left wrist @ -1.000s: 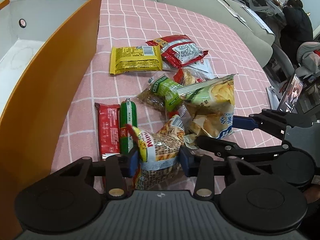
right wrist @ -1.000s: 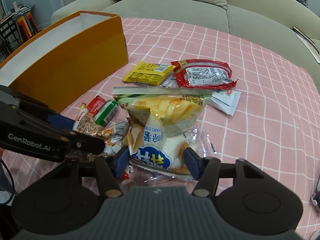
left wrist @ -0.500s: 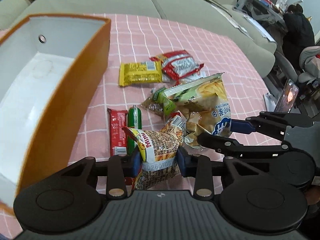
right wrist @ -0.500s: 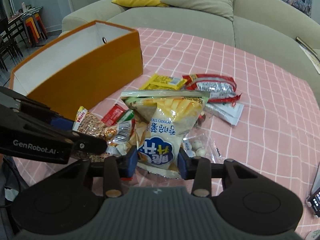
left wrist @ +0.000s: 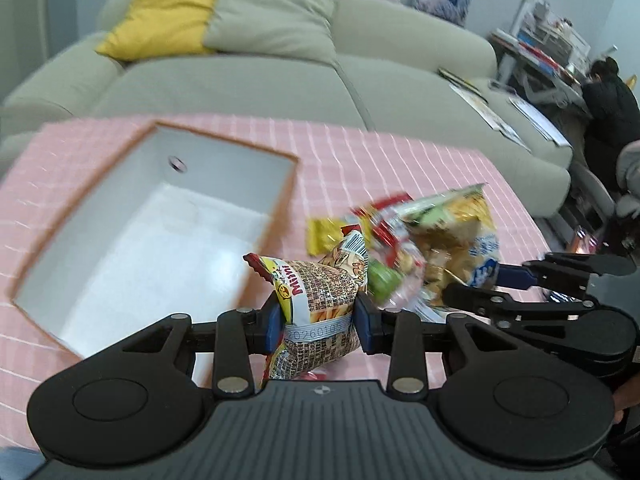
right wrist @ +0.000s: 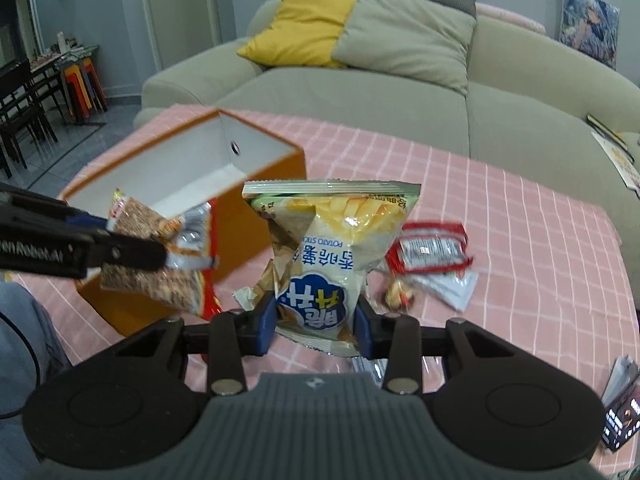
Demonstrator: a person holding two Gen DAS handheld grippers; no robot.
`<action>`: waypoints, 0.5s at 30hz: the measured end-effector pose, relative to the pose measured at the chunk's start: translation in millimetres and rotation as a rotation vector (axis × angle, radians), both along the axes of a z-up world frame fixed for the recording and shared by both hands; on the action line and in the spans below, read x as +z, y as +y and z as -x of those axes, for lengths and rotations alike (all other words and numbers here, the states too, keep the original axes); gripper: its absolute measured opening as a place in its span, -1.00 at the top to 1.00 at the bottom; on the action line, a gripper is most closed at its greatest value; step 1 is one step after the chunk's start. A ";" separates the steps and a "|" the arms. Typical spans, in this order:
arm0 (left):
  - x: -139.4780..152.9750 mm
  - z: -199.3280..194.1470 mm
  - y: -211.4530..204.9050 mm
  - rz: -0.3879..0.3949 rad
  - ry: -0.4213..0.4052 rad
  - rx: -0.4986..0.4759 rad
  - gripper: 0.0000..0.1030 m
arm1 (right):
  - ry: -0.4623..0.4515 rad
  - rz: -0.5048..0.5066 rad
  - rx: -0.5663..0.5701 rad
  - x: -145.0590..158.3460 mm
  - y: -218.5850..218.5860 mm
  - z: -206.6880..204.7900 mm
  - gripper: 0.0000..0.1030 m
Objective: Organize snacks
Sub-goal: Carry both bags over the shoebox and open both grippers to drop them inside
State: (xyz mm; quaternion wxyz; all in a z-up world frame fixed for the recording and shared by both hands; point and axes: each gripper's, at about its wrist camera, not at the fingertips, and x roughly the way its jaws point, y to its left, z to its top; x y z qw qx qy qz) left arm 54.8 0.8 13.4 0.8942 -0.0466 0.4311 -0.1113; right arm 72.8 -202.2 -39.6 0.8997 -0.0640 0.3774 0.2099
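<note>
My left gripper (left wrist: 316, 322) is shut on a brown peanut snack packet (left wrist: 316, 304) and holds it in the air beside the near right edge of the orange box (left wrist: 160, 232), whose white inside holds nothing. My right gripper (right wrist: 316, 322) is shut on a yellow potato stick bag (right wrist: 332, 248), lifted above the pink checked tablecloth (right wrist: 500, 216). In the right wrist view the left gripper (right wrist: 132, 254) with its peanut packet (right wrist: 160, 276) hangs in front of the orange box (right wrist: 256, 232). The right gripper (left wrist: 472, 284) shows at the right of the left wrist view with the potato stick bag (left wrist: 456, 236).
A red packet (right wrist: 430, 248), a white sachet (right wrist: 452, 288) and a small wrapped sweet (right wrist: 398, 294) lie on the cloth right of the bag. A yellow packet (left wrist: 322, 232) lies by the box. A grey sofa (right wrist: 360, 92) stands behind the table. A phone (right wrist: 618, 424) lies at the near right.
Both grippers have risen from the pile, each carrying its packet. The left gripper has swung toward the orange box, so the box's white inside now fills more of its view.
</note>
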 end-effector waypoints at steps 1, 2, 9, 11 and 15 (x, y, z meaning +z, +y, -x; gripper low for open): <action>5.4 0.1 6.1 -0.011 -0.010 0.009 0.20 | -0.007 -0.006 0.010 4.8 3.7 -0.9 0.28; 10.9 -0.7 13.1 -0.024 -0.018 0.020 0.20 | -0.013 -0.012 0.021 9.2 8.2 -2.3 0.28; 29.4 -15.0 56.2 -0.141 -0.008 0.064 0.20 | -0.031 -0.030 0.138 33.2 60.8 -16.0 0.28; 28.9 -23.8 67.7 -0.186 0.015 0.068 0.20 | -0.010 -0.028 0.180 33.2 81.6 -25.3 0.28; 14.1 -46.7 92.8 -0.239 0.111 0.086 0.20 | 0.077 -0.026 0.277 28.6 129.1 -48.0 0.28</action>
